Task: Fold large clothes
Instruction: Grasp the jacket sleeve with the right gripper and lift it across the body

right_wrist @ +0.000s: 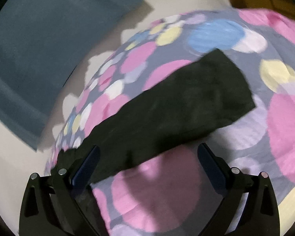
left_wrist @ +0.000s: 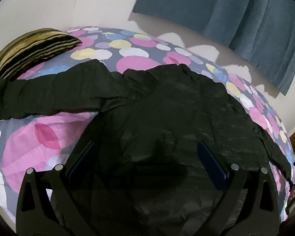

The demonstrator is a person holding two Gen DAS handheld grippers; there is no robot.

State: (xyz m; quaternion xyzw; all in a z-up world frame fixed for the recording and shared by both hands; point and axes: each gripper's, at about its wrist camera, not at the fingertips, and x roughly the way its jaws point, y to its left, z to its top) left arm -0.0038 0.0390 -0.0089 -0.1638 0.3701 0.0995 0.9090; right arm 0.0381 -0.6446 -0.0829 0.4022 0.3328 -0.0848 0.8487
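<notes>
Black garment point(left_wrist: 167, 106) spread over the bed, on a bedsheet point(left_wrist: 29, 137) printed with pink, blue, yellow and white circles on grey.

Near, left wrist view: our left gripper point(left_wrist: 145, 157) sits low over the garment's body. Its blue-padded fingers point(left_wrist: 212, 165) stand wide apart, with crinkled dark cloth under and between them. We see nothing pinched.

Near, right wrist view: our right gripper point(right_wrist: 147, 159) hovers at the garment's right sleeve point(right_wrist: 177, 106). Fingers point(right_wrist: 210, 167) apart here too. The left finger lies over the edge of the black cloth; the right finger is over bare sheet. This view is motion-blurred, so we cannot tell whether there is contact.

Middle: the garment body rises away from the left gripper. One sleeve point(left_wrist: 45, 96) stretches out to the left, wrinkled along its length. In the right view the other sleeve runs as a flat dark band diagonally across the sheet, ending in a squared cuff.

Far: a cushion point(left_wrist: 31, 51) striped black and gold, at the bed's left far corner, its near end touching the left sleeve's tip. Behind the bed, a pale wall point(left_wrist: 59, 2) and a blue curtain point(left_wrist: 236, 15). Brown wood shows at the top right edge of the right view.
</notes>
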